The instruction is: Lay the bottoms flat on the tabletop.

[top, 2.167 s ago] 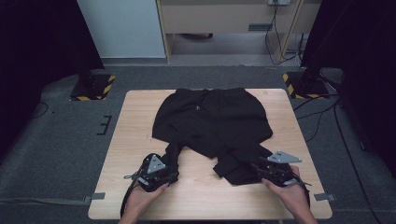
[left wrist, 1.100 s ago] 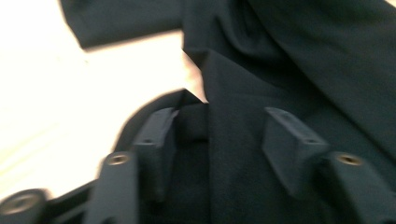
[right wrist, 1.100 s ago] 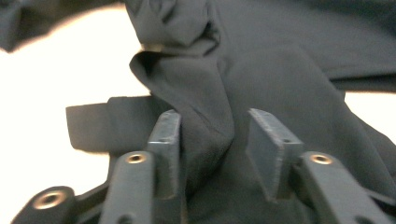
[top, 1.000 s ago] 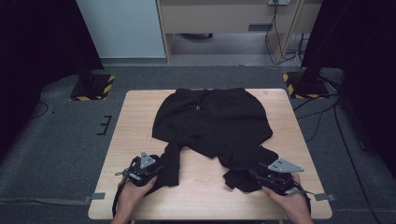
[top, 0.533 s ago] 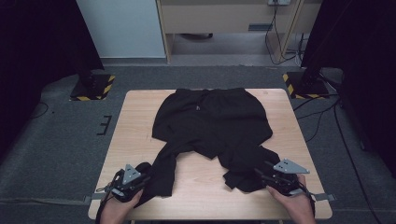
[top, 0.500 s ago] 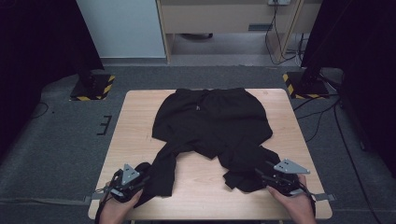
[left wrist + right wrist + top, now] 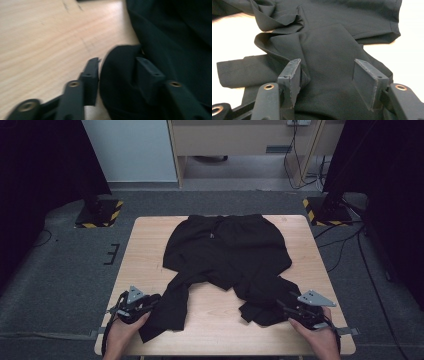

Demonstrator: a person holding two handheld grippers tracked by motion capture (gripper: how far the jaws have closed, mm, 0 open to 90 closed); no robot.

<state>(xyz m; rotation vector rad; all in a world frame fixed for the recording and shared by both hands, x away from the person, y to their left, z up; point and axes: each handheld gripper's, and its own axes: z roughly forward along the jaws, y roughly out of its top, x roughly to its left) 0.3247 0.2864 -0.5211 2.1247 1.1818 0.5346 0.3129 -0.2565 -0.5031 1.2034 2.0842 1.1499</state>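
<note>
Left tool (image 7: 148,303) sits at about 7 o'clock on the tabletop (image 7: 150,255), jaws apart with a fold of the black pants (image 7: 227,247) bunched between them. Right tool (image 7: 283,309) at 5 o'clock is spread wide too, straddling the crumpled leg end. Further out, the pants lie across the middle, waistband toward 12.
</note>
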